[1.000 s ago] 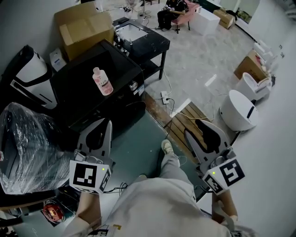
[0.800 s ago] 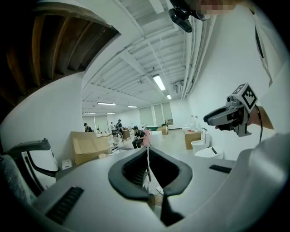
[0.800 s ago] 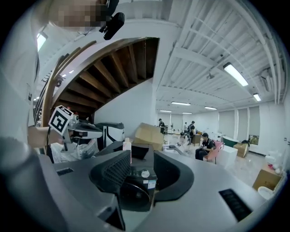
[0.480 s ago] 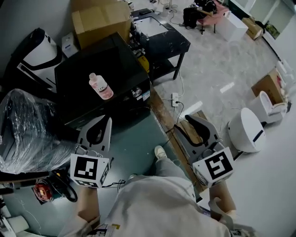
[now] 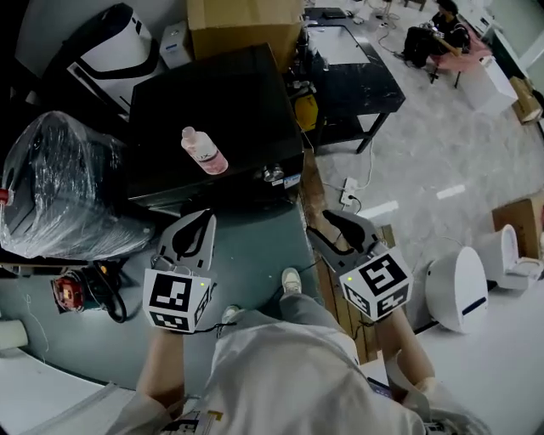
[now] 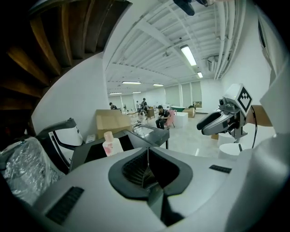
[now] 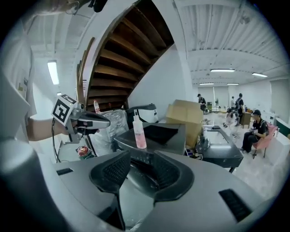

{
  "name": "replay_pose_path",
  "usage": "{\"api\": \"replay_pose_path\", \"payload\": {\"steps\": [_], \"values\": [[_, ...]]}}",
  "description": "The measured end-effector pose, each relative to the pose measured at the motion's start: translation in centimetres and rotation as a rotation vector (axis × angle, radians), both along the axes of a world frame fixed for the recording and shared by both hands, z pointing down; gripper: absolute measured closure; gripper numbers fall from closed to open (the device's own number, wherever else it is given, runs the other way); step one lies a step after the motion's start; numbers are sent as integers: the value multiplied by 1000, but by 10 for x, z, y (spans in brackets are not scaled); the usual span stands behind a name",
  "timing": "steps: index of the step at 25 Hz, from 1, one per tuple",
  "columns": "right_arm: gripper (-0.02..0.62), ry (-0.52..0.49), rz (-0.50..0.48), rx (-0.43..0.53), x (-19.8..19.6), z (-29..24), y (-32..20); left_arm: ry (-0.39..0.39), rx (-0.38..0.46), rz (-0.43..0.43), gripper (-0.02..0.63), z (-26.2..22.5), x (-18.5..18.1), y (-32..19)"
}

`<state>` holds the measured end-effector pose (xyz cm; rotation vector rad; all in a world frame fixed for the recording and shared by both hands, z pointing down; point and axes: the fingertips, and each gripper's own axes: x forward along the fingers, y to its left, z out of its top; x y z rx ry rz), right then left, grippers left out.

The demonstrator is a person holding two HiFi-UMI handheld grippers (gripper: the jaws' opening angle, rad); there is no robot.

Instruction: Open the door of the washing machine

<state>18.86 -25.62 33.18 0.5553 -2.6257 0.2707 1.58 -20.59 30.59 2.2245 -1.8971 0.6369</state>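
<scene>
The washing machine [image 5: 229, 93] is a black box with a flat dark top, standing just ahead of me. A pink bottle [image 5: 204, 150] lies on its top in the head view and shows upright in the right gripper view [image 7: 139, 131]. My left gripper [image 5: 201, 219] hovers before the machine's front edge, jaws shut on nothing [image 6: 147, 165]. The right gripper [image 5: 336, 225] hangs off the machine's front right corner, open and empty [image 7: 141, 170]. Each gripper shows in the other's view: the right gripper [image 6: 222, 121] and the left gripper [image 7: 90, 121]. The door is closed.
A plastic-wrapped bundle [image 5: 64, 187] sits left of the machine. Behind stand a cardboard box [image 5: 242, 21] and a black table [image 5: 353, 64]. A red tool [image 5: 76, 289] lies lower left; a white round appliance [image 5: 459, 289] at right. My shoe [image 5: 291, 279] stands on the teal floor.
Both grippers have come closer to the washing machine's front. The right gripper has swung left toward its corner, and the head view has turned left.
</scene>
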Motion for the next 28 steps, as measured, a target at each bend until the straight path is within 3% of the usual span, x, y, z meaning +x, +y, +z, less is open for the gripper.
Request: {"api": "replay_pose_path", "payload": {"steps": [6, 13, 28], "values": [[411, 66, -148, -48, -28, 49, -24, -44, -101, -61, 578, 42, -8, 2], [410, 145, -186, -117, -49, 104, -48, 38, -119, -190, 578, 70, -28, 20], [410, 403, -335, -160, -107, 245, -58, 120, -254, -280, 578, 176, -81, 35]]}}
